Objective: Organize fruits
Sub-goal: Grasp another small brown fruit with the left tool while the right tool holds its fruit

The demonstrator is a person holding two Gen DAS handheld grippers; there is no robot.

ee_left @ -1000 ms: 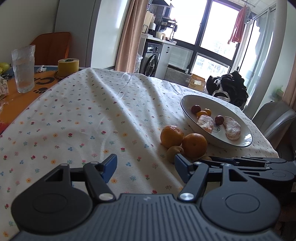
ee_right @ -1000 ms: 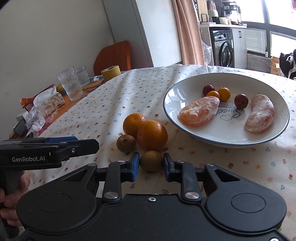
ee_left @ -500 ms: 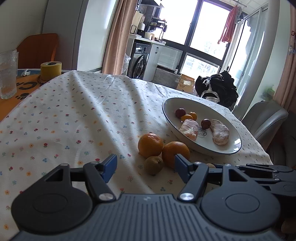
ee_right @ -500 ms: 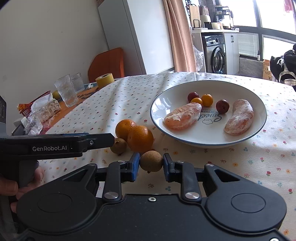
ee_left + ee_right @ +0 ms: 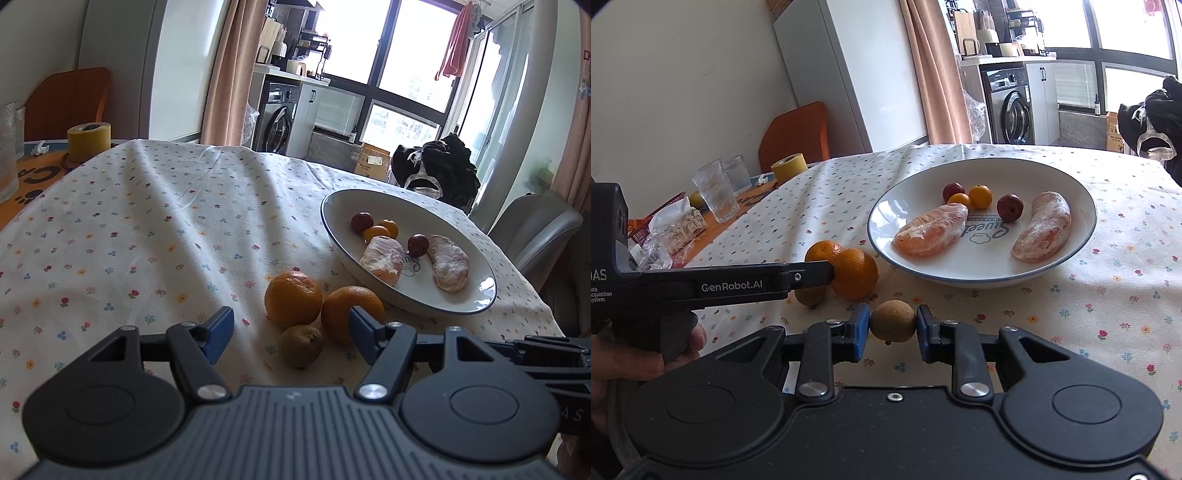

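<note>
My right gripper (image 5: 892,326) is shut on a small brown round fruit (image 5: 892,320), held just above the flowered tablecloth. Ahead of it the white plate (image 5: 886,206) holds two peeled citrus segments (image 5: 932,229), two small orange fruits and two small dark red ones. Two oranges (image 5: 293,300) and another brown fruit (image 5: 301,346) lie together on the cloth in front of my left gripper (image 5: 291,326), which stands open with the brown fruit and the right-hand orange between its fingers. In the right wrist view the left gripper (image 5: 816,275) reaches in from the left, beside the oranges (image 5: 855,273).
A yellow tape roll (image 5: 88,140), drinking glasses (image 5: 716,190) and a snack bag (image 5: 681,227) stand at the far left end of the table. A grey chair (image 5: 535,230) and a black bag (image 5: 436,166) lie beyond the right edge. A hand (image 5: 639,362) holds the left gripper.
The right gripper has lifted the brown fruit off the cloth and pulled back from the oranges. The left gripper has swung right, bringing the oranges and second brown fruit between its open fingers.
</note>
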